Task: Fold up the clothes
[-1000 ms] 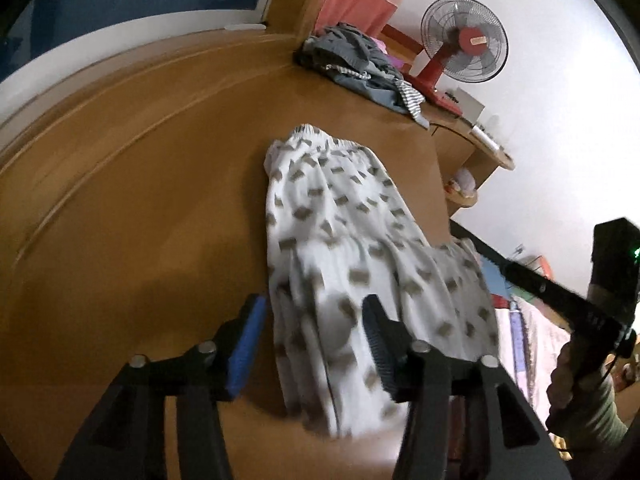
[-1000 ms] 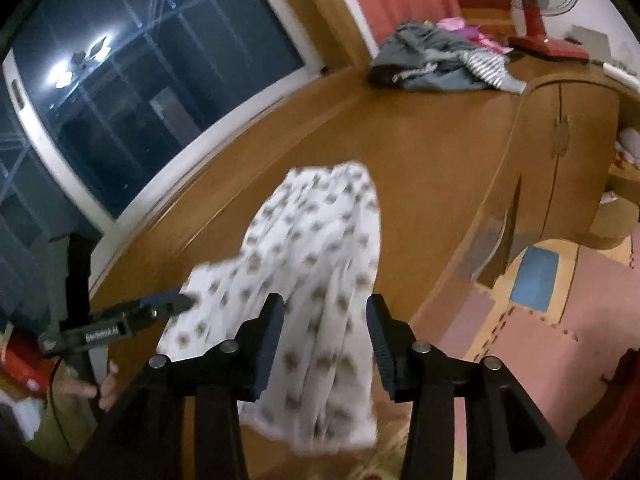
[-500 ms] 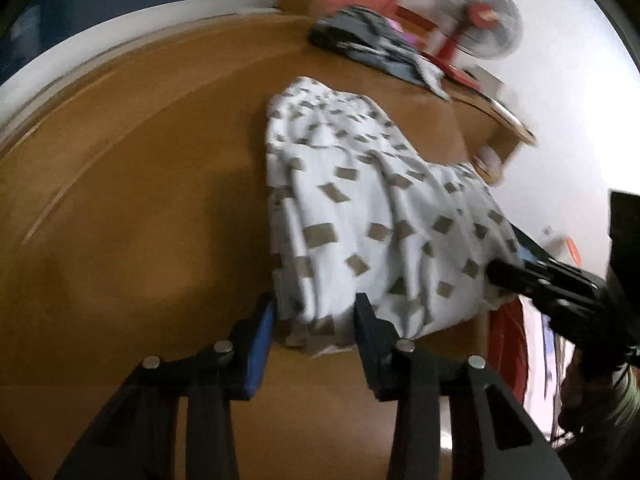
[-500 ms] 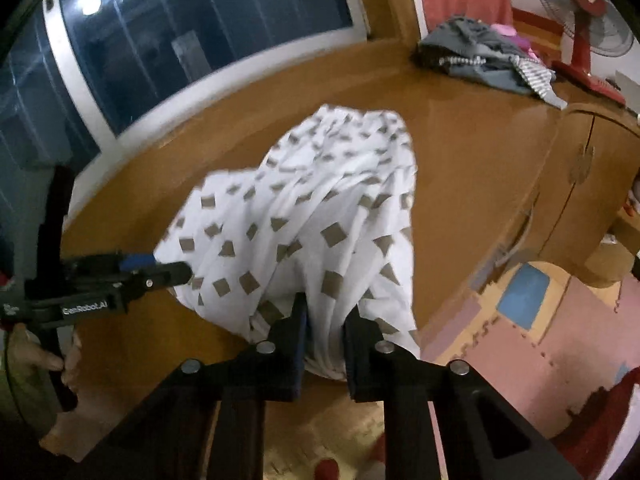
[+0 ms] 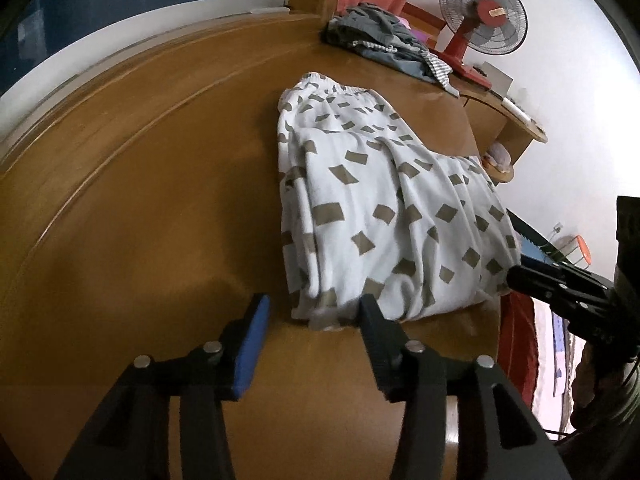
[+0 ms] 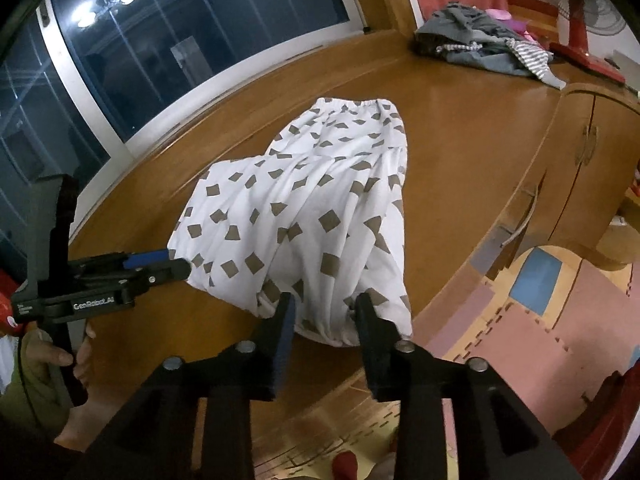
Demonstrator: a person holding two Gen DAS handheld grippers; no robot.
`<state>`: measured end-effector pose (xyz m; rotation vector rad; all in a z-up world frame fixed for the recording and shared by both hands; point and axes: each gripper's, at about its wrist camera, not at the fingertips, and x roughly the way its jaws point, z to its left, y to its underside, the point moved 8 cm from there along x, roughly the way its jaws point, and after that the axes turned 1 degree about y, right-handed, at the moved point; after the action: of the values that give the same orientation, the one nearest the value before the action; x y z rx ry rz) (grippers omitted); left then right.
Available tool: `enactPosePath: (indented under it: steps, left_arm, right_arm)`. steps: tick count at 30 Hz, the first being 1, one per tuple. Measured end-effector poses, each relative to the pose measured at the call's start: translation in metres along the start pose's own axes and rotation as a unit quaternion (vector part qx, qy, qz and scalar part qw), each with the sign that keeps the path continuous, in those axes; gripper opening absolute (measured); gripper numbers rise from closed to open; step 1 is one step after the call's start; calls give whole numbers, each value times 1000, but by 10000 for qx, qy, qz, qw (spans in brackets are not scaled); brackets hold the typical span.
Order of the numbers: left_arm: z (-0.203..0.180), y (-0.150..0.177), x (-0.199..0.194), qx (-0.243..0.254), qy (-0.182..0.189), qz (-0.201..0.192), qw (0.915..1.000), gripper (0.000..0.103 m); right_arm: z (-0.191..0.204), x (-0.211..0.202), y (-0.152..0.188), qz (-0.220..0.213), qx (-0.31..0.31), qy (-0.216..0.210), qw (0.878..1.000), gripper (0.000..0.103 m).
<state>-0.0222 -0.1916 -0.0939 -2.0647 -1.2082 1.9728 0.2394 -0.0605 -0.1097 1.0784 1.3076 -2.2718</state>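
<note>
The patterned garment lies on the tabletop, its waistband toward the far edge and its hem at the near edge. A clothes pile sits in the far right corner, a fan just behind it.

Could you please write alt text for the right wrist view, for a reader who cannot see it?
A white garment with brown squares lies on a wooden platform, its near hem between the open right gripper. The left gripper meets its left corner, and a pile of clothes sits far back near a red fan.
</note>
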Motion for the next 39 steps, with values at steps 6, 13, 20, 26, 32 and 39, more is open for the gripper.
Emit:
enactPosePath:
  steps: [6,13,20,26,32,39]
  left_arm:
    - [-4,6,-5,48,-64,40,10000,48]
    - [-14,11,-9,232,-123,15,9997,48]
    - [-17,15,-9,317,-60,33,9995,48]
    - [-21,20,-2,623,90,29,9980,48]
    - [-31,30,8,1278,72,121,9917,48]
    - [-29,22,17,1665,-41,-1,9860,49]
  right_arm:
    - [4,-1,5,-2,-30,66,10000,34]
    - [7,-3,12,4,-72,165,9998,37]
    - [9,-1,16,20,-150,313,9994,37]
    - [8,6,21,49,-400,577,9975,37]
    - [5,15,24,90,-694,849,9939,37]
    - [8,20,20,41,-960,954,9908,38]
